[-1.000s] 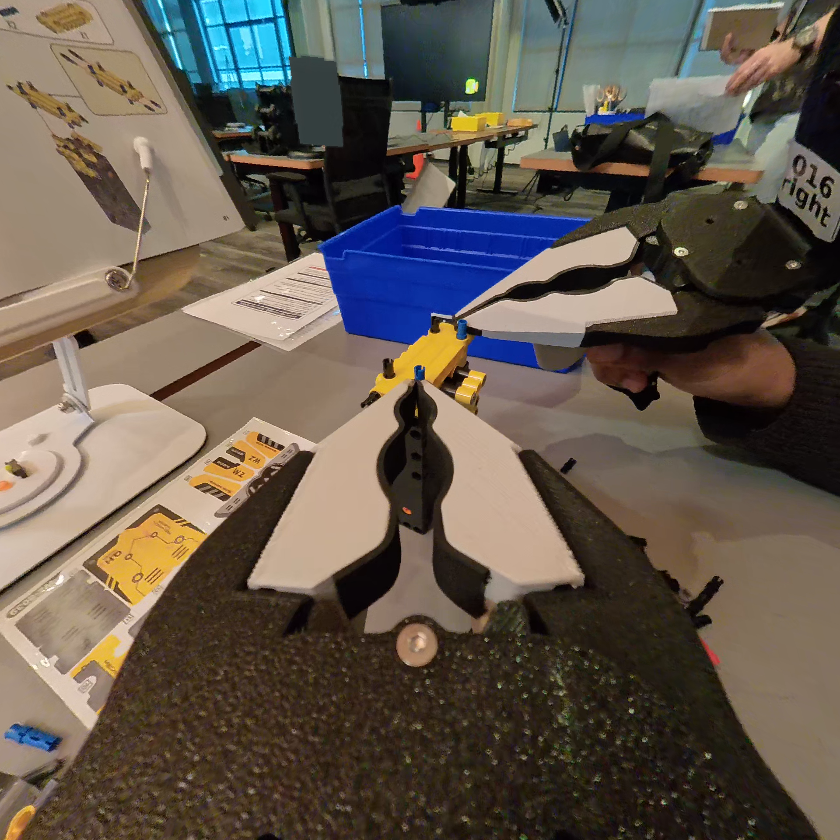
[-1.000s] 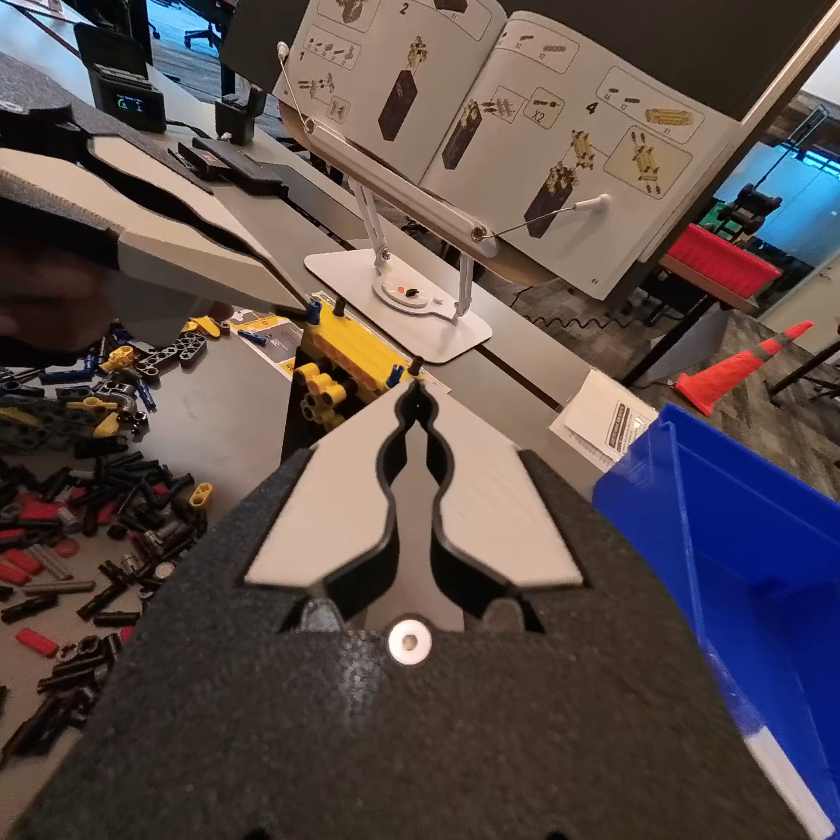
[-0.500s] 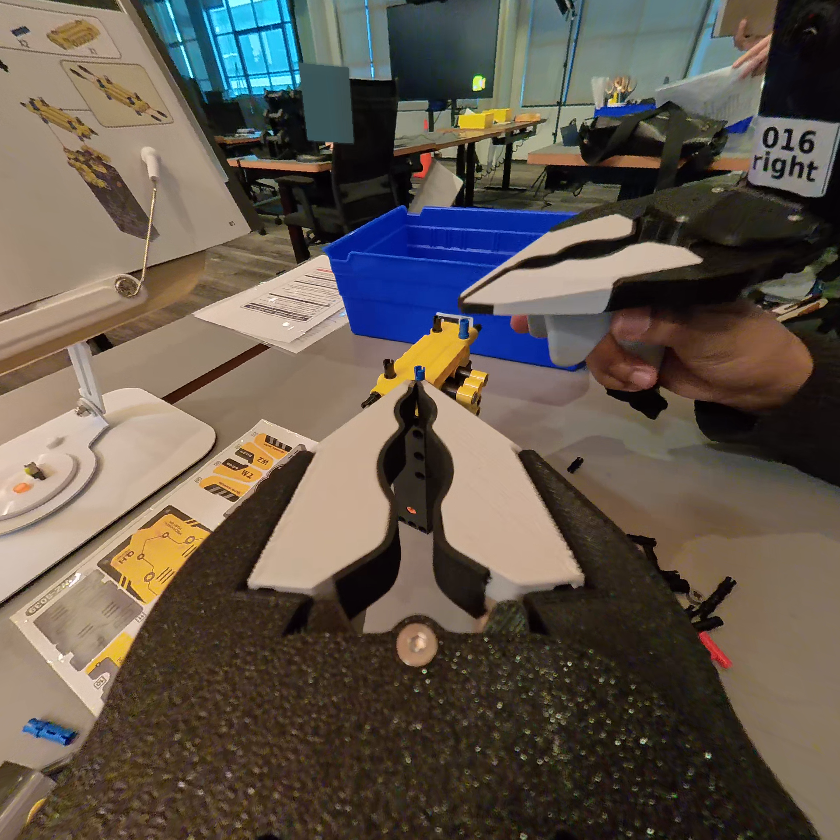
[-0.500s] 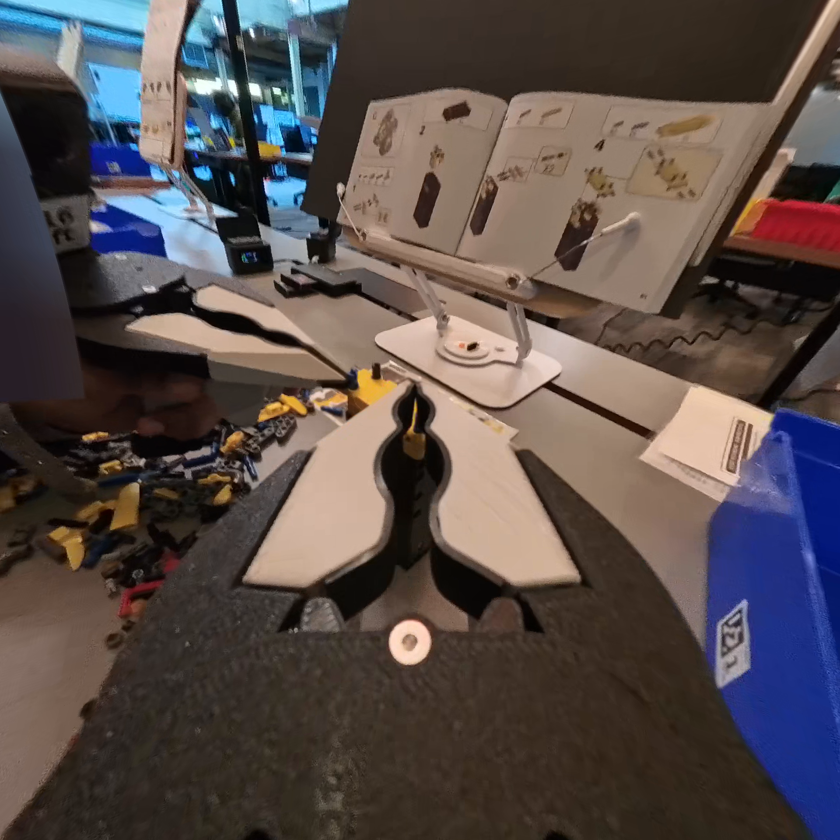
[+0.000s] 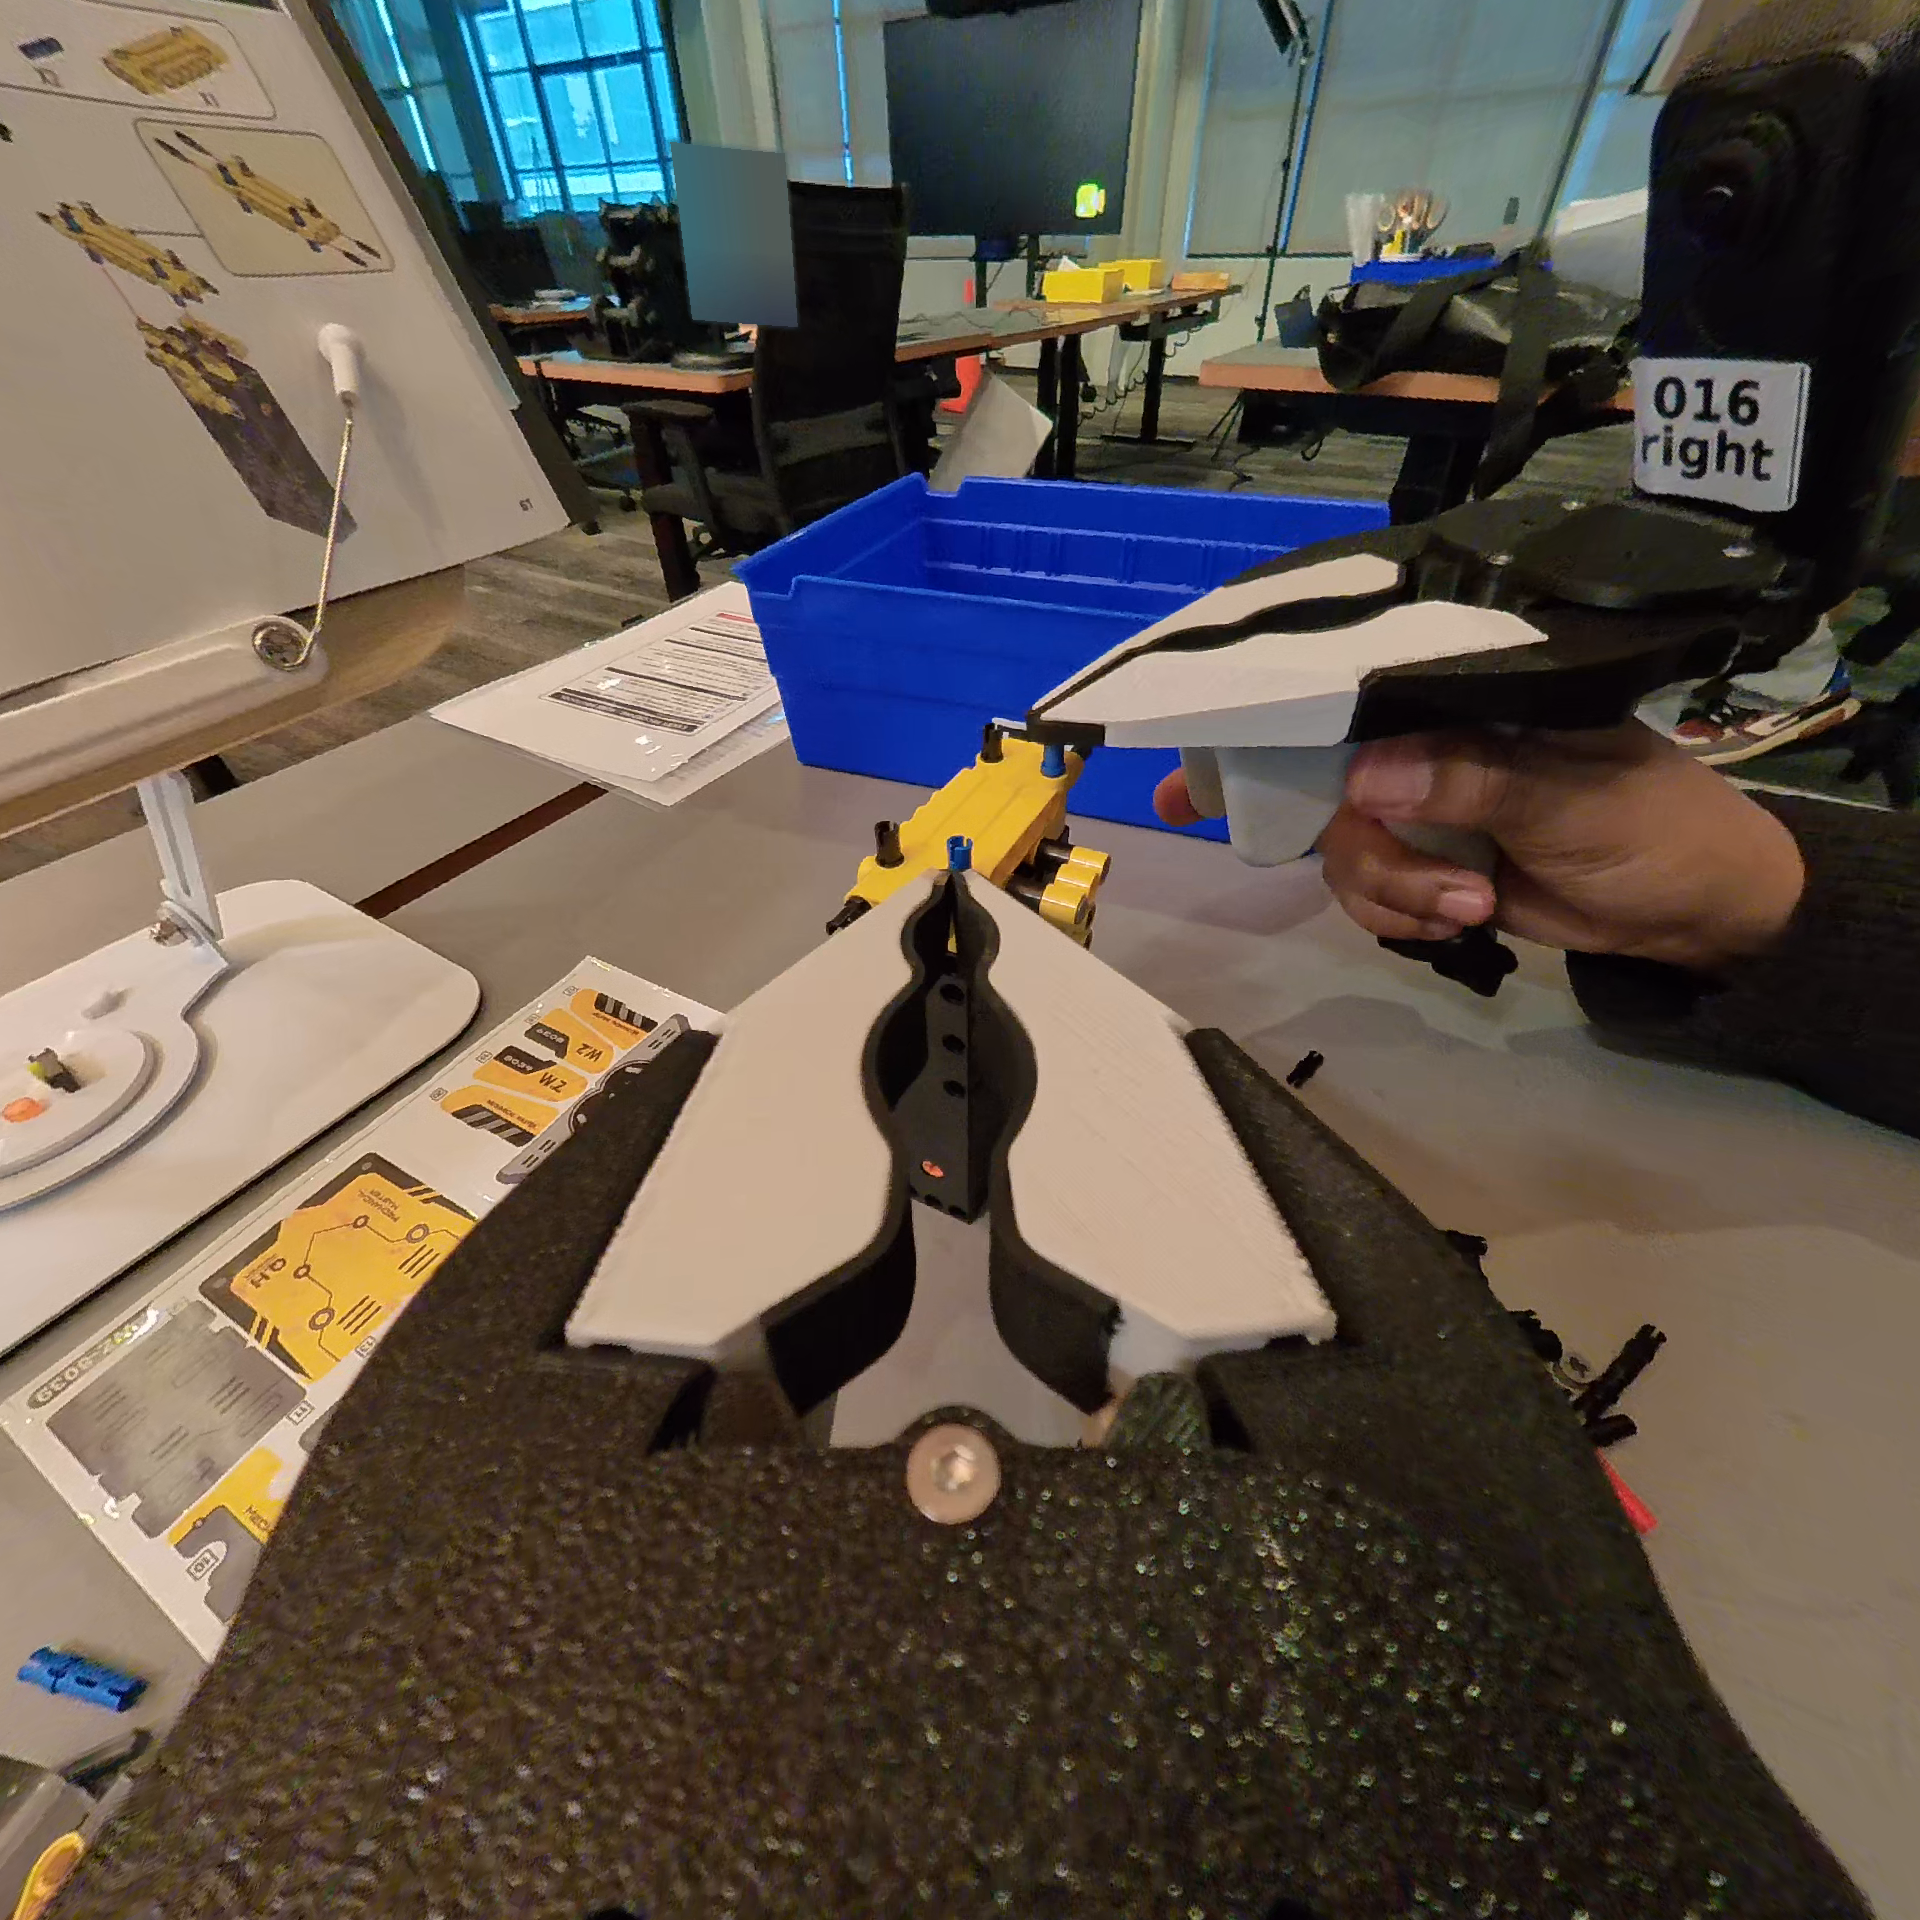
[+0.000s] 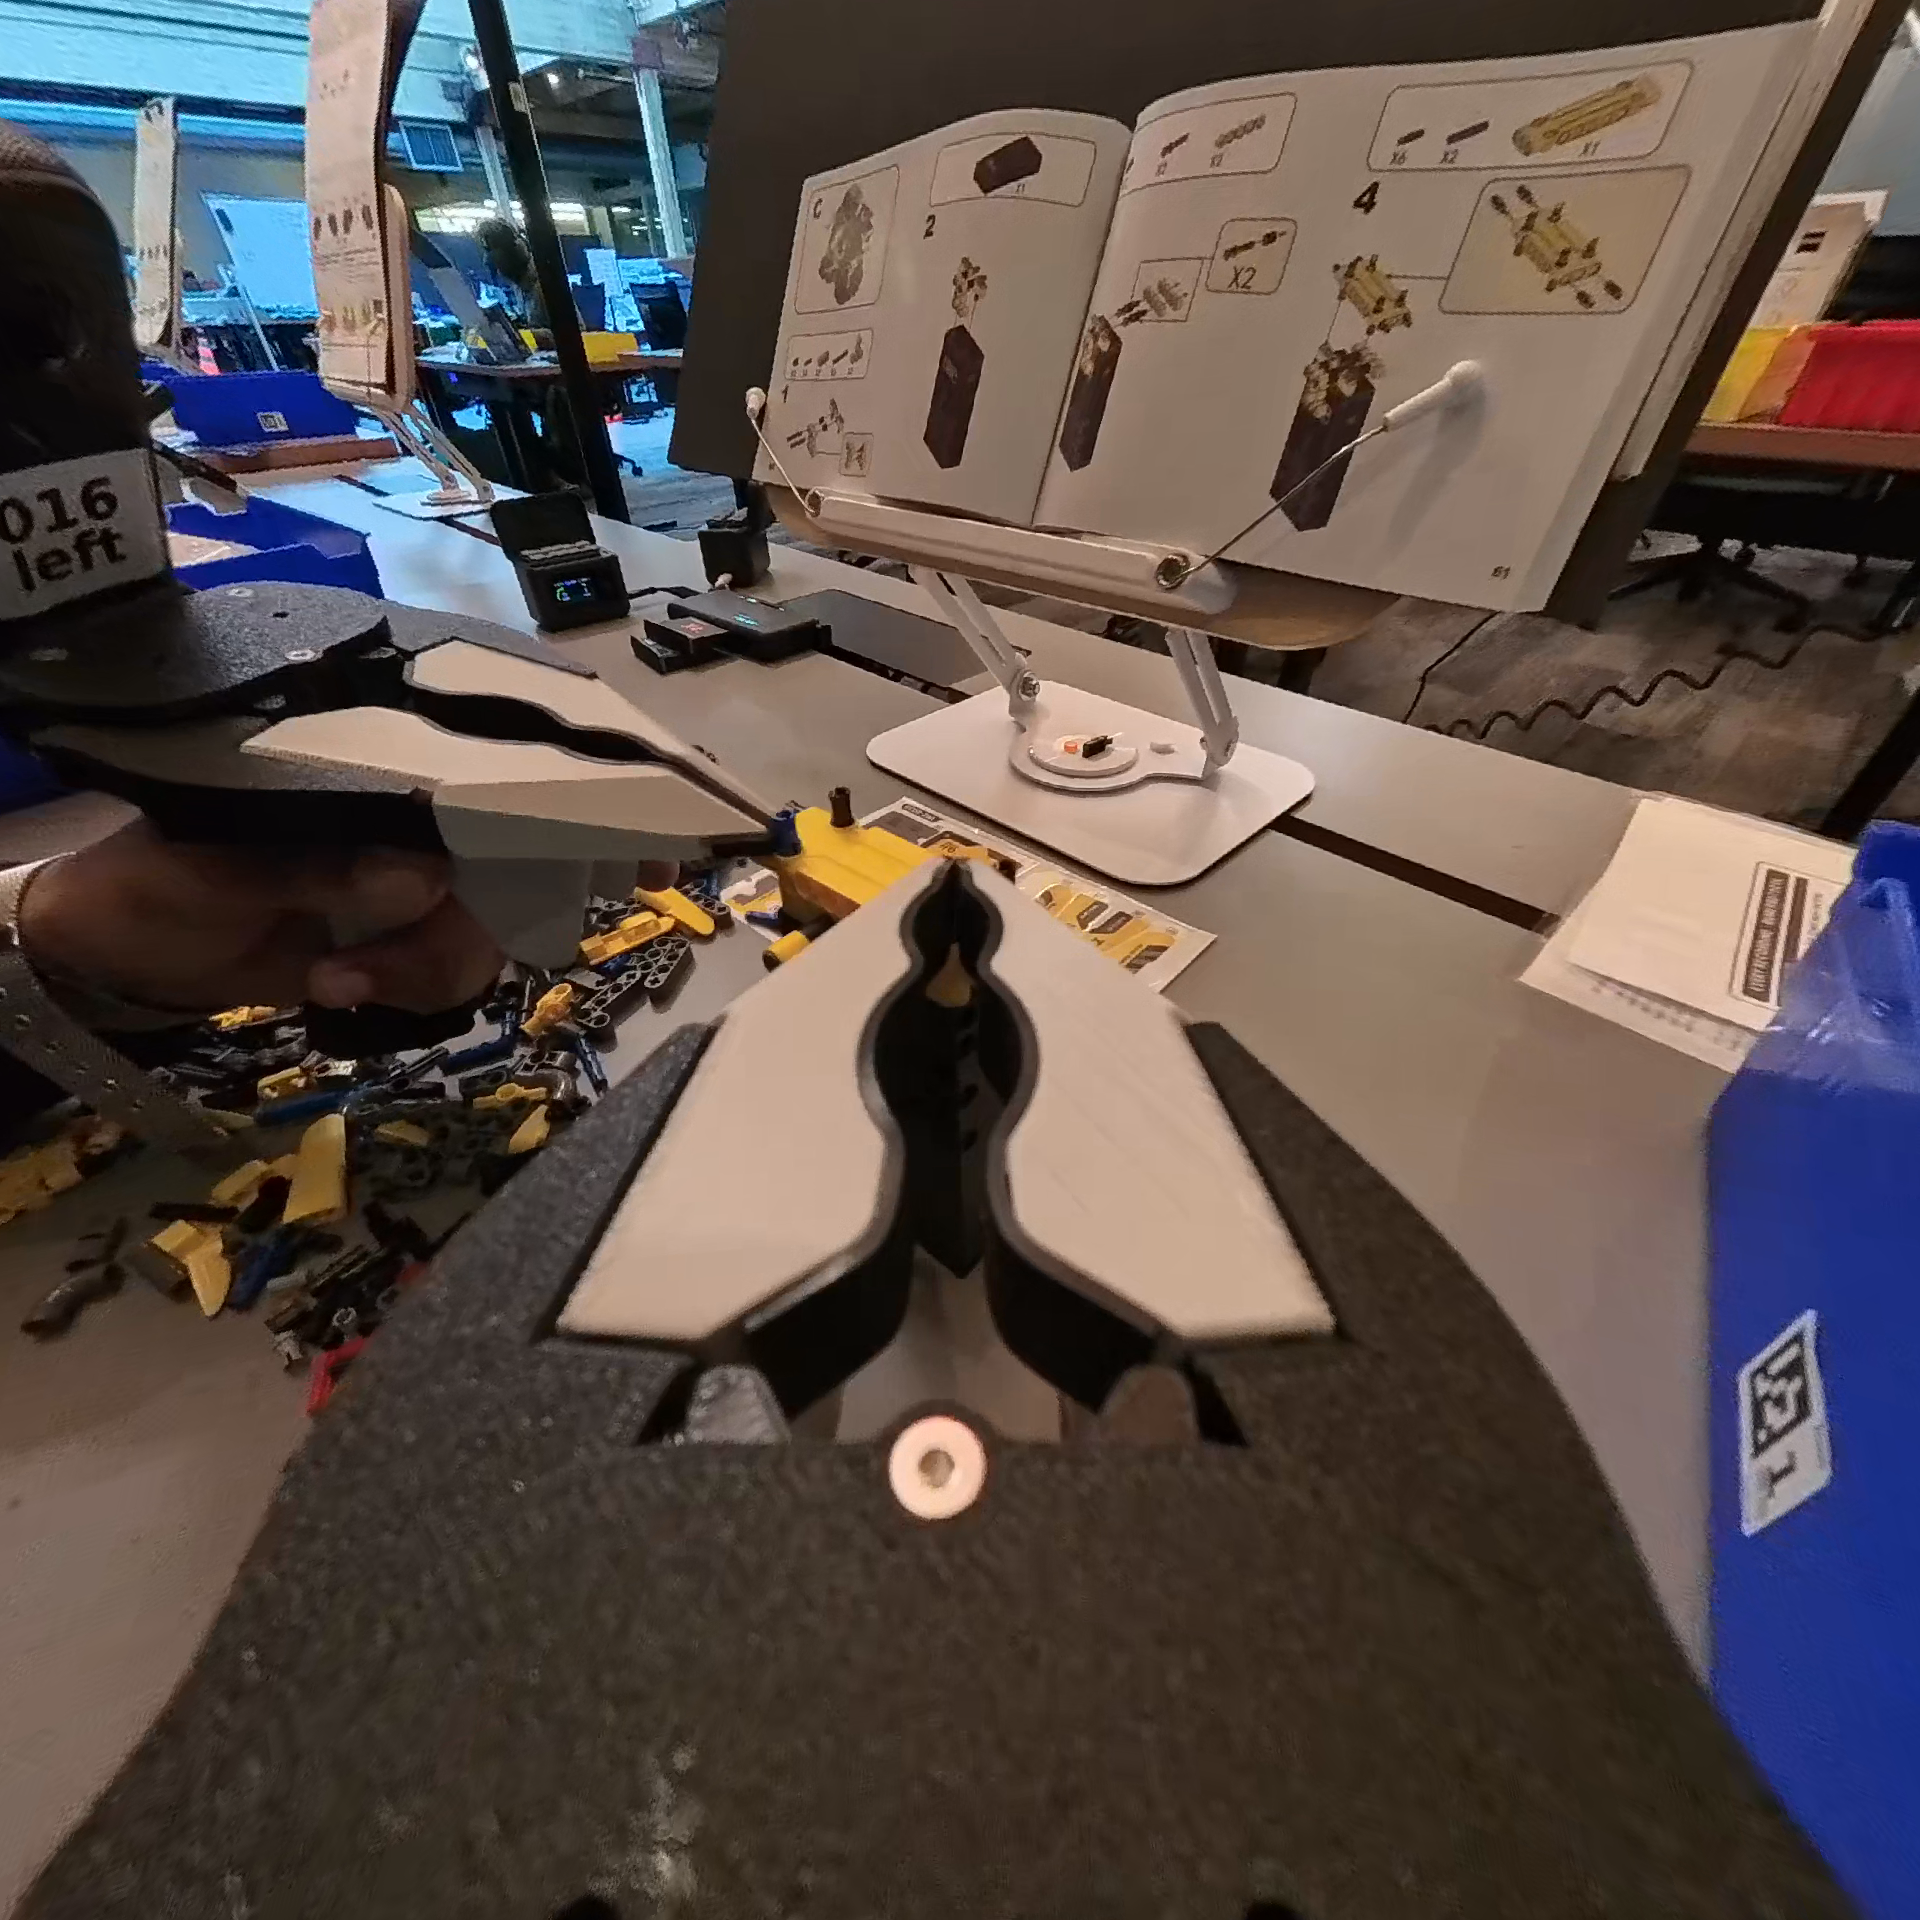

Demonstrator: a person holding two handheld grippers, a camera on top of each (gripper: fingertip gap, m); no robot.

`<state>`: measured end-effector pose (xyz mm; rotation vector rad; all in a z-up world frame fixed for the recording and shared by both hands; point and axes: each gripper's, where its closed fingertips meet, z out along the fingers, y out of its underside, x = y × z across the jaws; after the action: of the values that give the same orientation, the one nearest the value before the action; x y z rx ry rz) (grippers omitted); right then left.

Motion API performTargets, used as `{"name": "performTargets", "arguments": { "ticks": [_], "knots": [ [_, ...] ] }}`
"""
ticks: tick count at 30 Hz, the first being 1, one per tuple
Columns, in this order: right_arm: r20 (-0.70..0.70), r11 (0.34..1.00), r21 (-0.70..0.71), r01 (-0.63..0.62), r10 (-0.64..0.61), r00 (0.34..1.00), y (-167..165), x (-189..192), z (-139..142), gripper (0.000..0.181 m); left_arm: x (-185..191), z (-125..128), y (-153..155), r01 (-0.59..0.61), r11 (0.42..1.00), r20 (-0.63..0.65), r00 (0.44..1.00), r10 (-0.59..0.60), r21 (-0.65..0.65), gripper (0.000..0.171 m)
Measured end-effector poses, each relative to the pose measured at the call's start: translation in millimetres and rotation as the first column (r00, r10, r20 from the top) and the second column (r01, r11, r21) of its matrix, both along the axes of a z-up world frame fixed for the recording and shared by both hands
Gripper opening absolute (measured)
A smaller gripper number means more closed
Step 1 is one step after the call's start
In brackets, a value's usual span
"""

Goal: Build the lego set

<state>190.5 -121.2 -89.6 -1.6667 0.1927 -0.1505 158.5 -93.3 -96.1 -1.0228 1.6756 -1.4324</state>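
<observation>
Grey workshop surface carries loose parts; left gripper, fingers clamped on a black beam, steadies the yellow assembly upright; right gripper fingers pinch its blue pin.

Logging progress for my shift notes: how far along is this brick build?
Done: the yellow pinned sub-assembly appears atop the black block. In hand: left gripper and right gripper, jaws shut, tips at its blue pins at opposite ends. Left: a pile of loose pieces lies unused beside it.
</observation>
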Motion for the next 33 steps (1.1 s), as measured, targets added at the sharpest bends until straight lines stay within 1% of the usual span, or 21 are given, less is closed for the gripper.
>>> {"name": "performTargets", "arguments": {
  "ticks": [10, 14, 16, 18, 20, 22, 25, 27, 28, 30, 33],
  "knots": [
    [-0.027, 1.000, -0.015, 0.004, -0.005, 1.000, -0.5, -0.2, -1.2, 0.003, 1.3, 0.1, 0.9, -0.008, 1.000, 0.001, 1.000, 0.008, -0.009, 0.000],
    [-0.019, 0.999, -0.045, 0.016, -0.017, 1.000, -0.6, -0.3, -1.9, 0.005, 1.3, 0.1, 0.9, -0.004, 1.000, -0.004, 1.000, 0.004, -0.005, 0.000],
    [0.000, 0.998, -0.066, 0.024, -0.024, 1.000, -0.9, -0.4, -2.7, 0.003, 1.3, -0.1, 0.9, -0.004, 1.000, -0.008, 1.000, 0.004, 0.006, 0.000],
    [-0.002, 0.996, -0.085, 0.019, -0.020, 1.000, -1.5, -1.1, -3.5, 0.005, 1.0, -0.1, 0.8, -0.002, 1.000, -0.008, 1.000, 0.002, 0.005, 0.000],
    [-0.007, 0.996, -0.087, 0.006, -0.006, 1.000, -2.1, -2.6, -3.0, 0.003, 1.0, 0.0, 1.1, 0.000, 1.000, -0.010, 1.000, 0.000, 0.007, 0.000],
    [-0.001, 0.998, -0.057, -0.004, 0.004, 1.000, -2.1, -2.9, -1.5, 0.002, 1.6, -0.1, 1.8, -0.009, 1.000, -0.002, 1.000, 0.009, 0.020, 0.000],
    [-0.083, 0.998, 0.009, -0.059, 0.060, 0.995, -3.4, -4.6, 2.4, 0.000, 1.6, 0.1, 2.4, -0.021, 0.999, 0.009, 1.000, 0.021, 0.035, 0.000],
    [-0.091, 0.995, 0.068, -0.079, 0.085, 0.992, -7.6, -4.0, 11.4, 0.001, 1.8, 1.4, 3.7, -0.031, 0.999, 0.015, 0.999, 0.031, 0.025, 0.000],
    [-0.078, 0.992, 0.105, -0.075, 0.083, 0.993, -11.0, -2.9, 19.1, 0.007, 0.9, 4.3, 4.4, -0.032, 0.999, 0.026, 0.999, 0.031, 0.012, 0.000],
    [-0.044, 0.985, 0.168, -0.036, 0.044, 0.998, -19.0, 2.4, 32.8, 0.028, -1.9, 14.7, 7.3, -0.030, 0.999, 0.056, 0.998, 0.032, -0.030, 0.002],
    [-0.008, 0.982, 0.187, -0.022, 0.024, 1.000, -23.7, 3.0, 38.0, 0.030, -8.0, 29.0, 14.0, -0.018, 0.994, 0.073, 0.997, 0.025, -0.104, 0.005]
  ]
}}
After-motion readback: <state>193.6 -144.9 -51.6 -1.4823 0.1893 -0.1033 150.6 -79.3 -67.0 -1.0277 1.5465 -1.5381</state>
